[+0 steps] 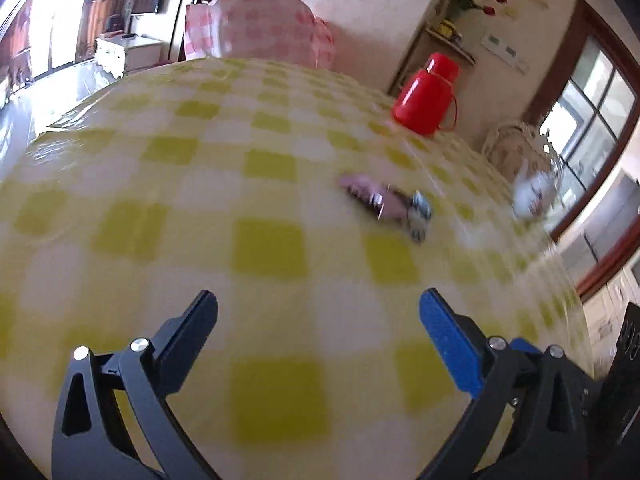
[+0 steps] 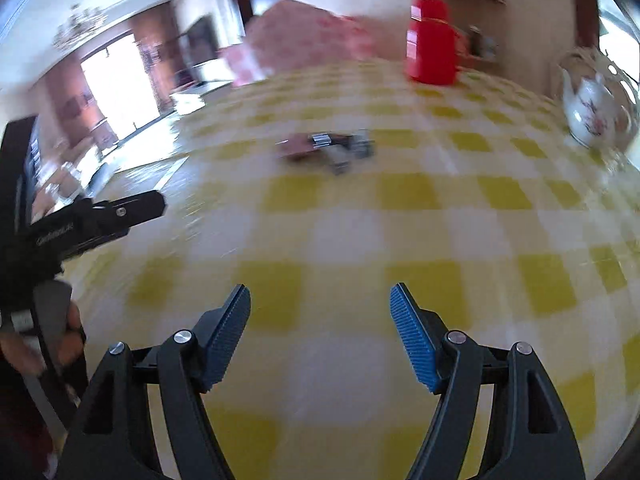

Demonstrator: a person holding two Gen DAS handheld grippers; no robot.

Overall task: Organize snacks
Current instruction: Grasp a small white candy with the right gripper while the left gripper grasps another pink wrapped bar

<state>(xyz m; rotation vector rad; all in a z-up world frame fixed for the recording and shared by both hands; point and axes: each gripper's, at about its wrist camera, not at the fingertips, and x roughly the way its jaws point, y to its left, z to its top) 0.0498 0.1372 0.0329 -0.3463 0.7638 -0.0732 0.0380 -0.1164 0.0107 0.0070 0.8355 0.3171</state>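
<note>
- Two or so small snack packets (image 1: 386, 206) lie together in a loose heap on the yellow-and-white checked tablecloth (image 1: 264, 184), about mid-table; blur hides the exact count.
- In the right wrist view the same heap (image 2: 328, 150) sits ahead of the right gripper (image 2: 320, 336), well apart from it, with the red flask (image 2: 432, 44) farther back and the white teapot (image 2: 596, 108) off to the right.
- Looks: one packet reads pinkish-mauve, another silvery with a blue-and-white end; any print is too smeared to read.
- Handling, as a judgement: foil or plastic wrappers like these are likely very light, thin and crinkly, so they will slide on the smooth cloth if nudged instead of pinched.
- The contents may crush, so a gentle squeeze seems wiser than a hard clamp.
- Where to grip, as a judgement: across the flat middle of a single packet, or on a crimped end seam, coming down steeply so a finger slips under the edge.
- The left gripper (image 1: 318, 308) has its jaws spread wide with nothing between them, only bare cloth beneath.
- The right gripper's jaws also stand apart and empty.
- The left gripper also appears at the left edge of the right wrist view (image 2: 116, 212), held by a hand (image 2: 44, 344).
</note>
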